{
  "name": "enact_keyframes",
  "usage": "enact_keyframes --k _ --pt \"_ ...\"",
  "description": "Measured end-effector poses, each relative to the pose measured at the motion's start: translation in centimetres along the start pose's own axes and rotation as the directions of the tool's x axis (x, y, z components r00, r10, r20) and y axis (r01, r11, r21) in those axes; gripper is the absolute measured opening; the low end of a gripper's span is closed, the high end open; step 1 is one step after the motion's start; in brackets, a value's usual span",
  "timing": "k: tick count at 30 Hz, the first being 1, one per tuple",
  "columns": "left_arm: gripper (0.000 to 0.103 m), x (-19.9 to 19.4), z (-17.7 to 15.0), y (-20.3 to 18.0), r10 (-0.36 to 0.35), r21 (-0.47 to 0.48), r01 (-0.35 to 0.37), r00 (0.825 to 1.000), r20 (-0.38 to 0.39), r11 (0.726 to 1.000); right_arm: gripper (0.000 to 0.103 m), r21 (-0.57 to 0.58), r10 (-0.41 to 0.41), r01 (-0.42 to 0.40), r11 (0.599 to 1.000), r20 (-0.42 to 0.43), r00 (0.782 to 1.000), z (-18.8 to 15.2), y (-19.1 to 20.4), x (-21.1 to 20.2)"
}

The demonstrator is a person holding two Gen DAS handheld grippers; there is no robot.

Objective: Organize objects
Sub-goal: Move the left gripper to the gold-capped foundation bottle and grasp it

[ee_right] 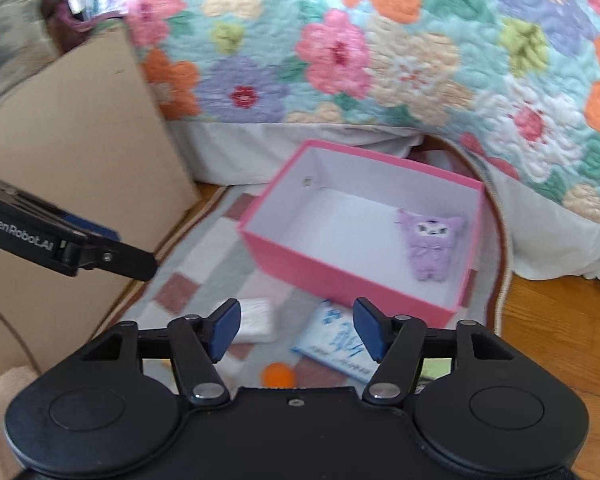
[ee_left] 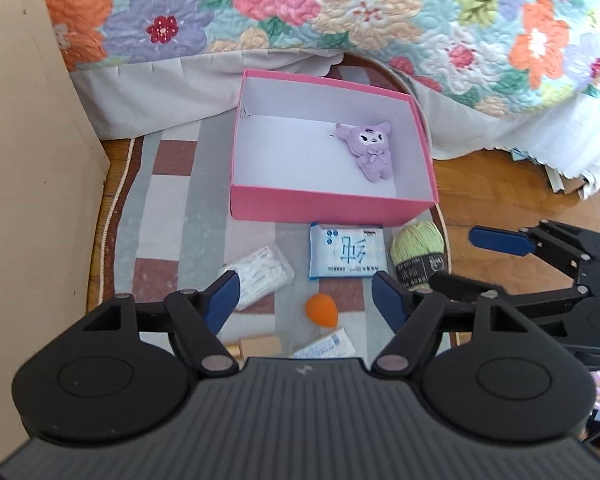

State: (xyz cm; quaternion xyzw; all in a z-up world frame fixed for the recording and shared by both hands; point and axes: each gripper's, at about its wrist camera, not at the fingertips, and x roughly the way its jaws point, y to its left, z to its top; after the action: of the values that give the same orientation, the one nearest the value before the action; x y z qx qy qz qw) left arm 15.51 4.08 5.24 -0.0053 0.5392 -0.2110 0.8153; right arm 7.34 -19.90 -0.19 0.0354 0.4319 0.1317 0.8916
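Note:
A pink box (ee_left: 324,208) (ee_right: 340,284) with a white inside stands on the rug. A purple plush doll (ee_left: 370,148) (ee_right: 430,242) lies inside it at the right. In front of the box lie a blue-white tissue pack (ee_left: 346,254) (ee_right: 336,344), a green yarn ball (ee_left: 418,254), a clear bag of cotton swabs (ee_left: 260,276) (ee_right: 254,318) and an orange sponge egg (ee_left: 320,308) (ee_right: 278,374). My left gripper (ee_left: 306,300) is open and empty above the sponge. My right gripper (ee_right: 296,328) is open and empty above the tissue pack; it also shows at the right of the left wrist view (ee_left: 500,240).
A striped rug (ee_left: 172,208) covers a wooden floor (ee_left: 500,200). A floral quilt (ee_left: 340,8) hangs behind the box. A cardboard panel (ee_left: 24,160) stands at the left. A white tube (ee_left: 328,346) and a small wooden block (ee_left: 256,346) lie close under the left gripper.

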Motion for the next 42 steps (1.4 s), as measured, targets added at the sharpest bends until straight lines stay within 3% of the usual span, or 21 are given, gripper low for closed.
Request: enact_keyframes --k 4,7,13,17,20,28,35,42 --pt "0.086 -1.3 -2.3 0.1 0.017 0.035 -0.017 1.0 0.021 0.999 0.075 -0.061 0.087 -0.09 0.994 -0.038 0.995 -0.7 2.6 -0.6" --pt "0.086 -0.9 -4.3 0.7 0.051 0.036 -0.051 0.999 0.004 0.998 0.075 -0.095 0.155 -0.163 0.982 -0.084 0.984 -1.6 4.1 -0.3" --pt "0.086 1.1 -6.9 2.9 0.037 -0.008 -0.037 0.998 -0.046 0.999 0.077 -0.129 0.22 -0.243 0.961 -0.17 0.961 -3.6 6.1 1.5" --pt "0.086 3.0 -7.5 3.7 0.065 0.041 -0.062 0.995 -0.072 0.997 0.08 -0.183 0.263 -0.308 0.934 -0.237 0.935 -4.7 7.3 3.8" --pt "0.087 5.2 -7.4 4.7 0.086 0.034 -0.084 0.992 -0.093 0.996 0.08 -0.19 0.266 -0.33 0.925 -0.298 0.917 -5.5 7.5 6.9" --pt "0.087 13.2 -6.9 7.9 0.017 -0.104 -0.039 0.978 -0.206 0.994 0.08 -0.168 0.229 -0.315 0.934 -0.395 0.89 -7.5 6.5 14.2" --pt "0.087 17.1 -8.9 9.9 -0.052 -0.229 -0.001 0.972 -0.229 0.974 0.08 -0.158 0.178 -0.251 0.955 -0.375 0.91 -10.3 6.1 18.1" --pt "0.083 18.8 -10.2 11.1 -0.042 -0.266 -0.007 0.983 -0.179 0.964 0.078 -0.204 0.13 -0.183 0.962 -0.25 0.959 -12.4 7.6 19.2"
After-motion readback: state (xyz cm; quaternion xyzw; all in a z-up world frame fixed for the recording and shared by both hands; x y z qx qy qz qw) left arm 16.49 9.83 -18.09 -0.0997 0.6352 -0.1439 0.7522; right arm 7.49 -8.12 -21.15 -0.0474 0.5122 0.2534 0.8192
